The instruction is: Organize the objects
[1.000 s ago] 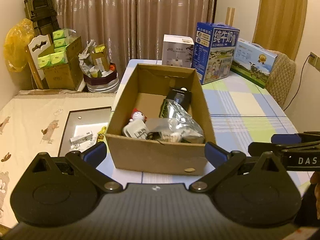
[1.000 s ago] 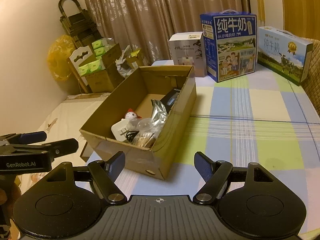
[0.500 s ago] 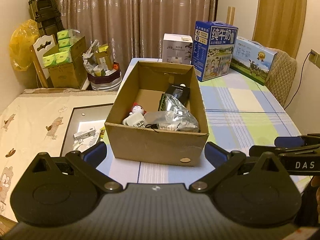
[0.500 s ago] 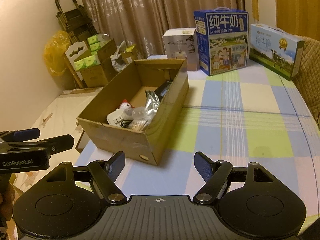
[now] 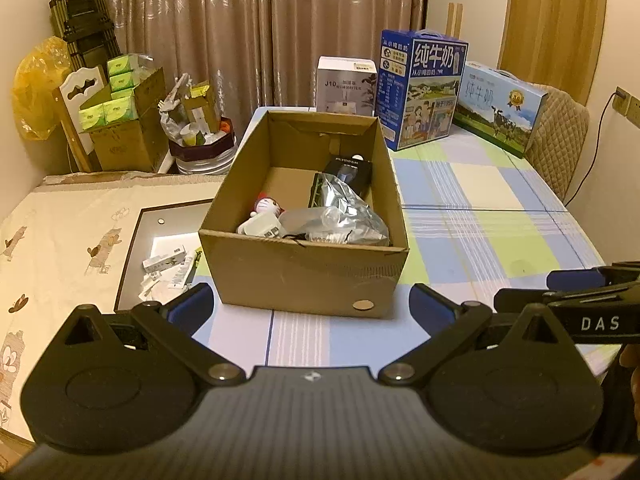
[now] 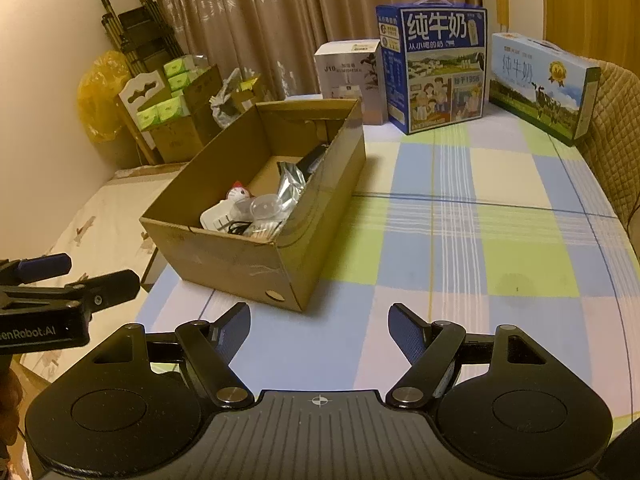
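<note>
Sits near the left edge of the checked tablecloth: an open cardboard box, already loaded with small things. Inside, a crinkled silver foil pouch leaning over a black packet, a clear plastic cup on its side, a white plug-like block with a thin black cord trailing beside it, and a small white-and-red cat figure. Probably light, all of it. Pouch likely soft and slippery, apt to crumple and slide between pads, so best pinched at a flat sealed edge. Cup thin and easily crushed; better taken gently across the rim. Block and figure stiff and compact, safest gripped across their narrow sides. Box itself stiff-walled but open-topped; best taken by a side wall near a corner, or pushed rather than lifted. Well back on the table, apart from the box: a white carton, a tall blue milk carton and a flatter pale-blue milk case. Left gripper poised short of the box's near wall, jaws spread wide, nothing between them, touching nothing. Right gripper likewise spread wide and empty, hovering over bare cloth just right of the box's near corner.
</note>
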A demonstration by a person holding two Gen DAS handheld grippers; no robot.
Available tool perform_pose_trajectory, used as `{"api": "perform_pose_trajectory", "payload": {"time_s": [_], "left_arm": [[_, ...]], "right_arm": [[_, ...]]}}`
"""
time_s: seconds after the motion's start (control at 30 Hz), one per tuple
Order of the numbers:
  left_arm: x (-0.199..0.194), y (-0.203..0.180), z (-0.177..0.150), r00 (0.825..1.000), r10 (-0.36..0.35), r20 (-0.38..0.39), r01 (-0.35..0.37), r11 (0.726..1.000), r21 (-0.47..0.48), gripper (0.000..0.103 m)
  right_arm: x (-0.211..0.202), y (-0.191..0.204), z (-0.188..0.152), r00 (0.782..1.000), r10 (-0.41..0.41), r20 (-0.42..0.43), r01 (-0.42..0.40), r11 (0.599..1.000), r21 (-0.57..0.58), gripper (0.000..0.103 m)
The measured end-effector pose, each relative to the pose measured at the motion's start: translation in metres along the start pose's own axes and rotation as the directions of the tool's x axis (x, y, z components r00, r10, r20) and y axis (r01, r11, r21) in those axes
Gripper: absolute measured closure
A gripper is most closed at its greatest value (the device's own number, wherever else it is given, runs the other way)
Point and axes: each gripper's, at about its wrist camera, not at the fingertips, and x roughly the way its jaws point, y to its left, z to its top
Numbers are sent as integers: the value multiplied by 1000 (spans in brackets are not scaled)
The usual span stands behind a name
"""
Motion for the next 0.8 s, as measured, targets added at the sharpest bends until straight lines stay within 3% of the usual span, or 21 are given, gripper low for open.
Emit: {"api": "perform_pose_trajectory", "payload": {"time_s": [0.8], "left_arm": [[11,0,-4,1000,-1,-21,1,1000,-3,1]], "right_arm": [[3,-2,5,1000,0,0,0,1000,11,30]]}}
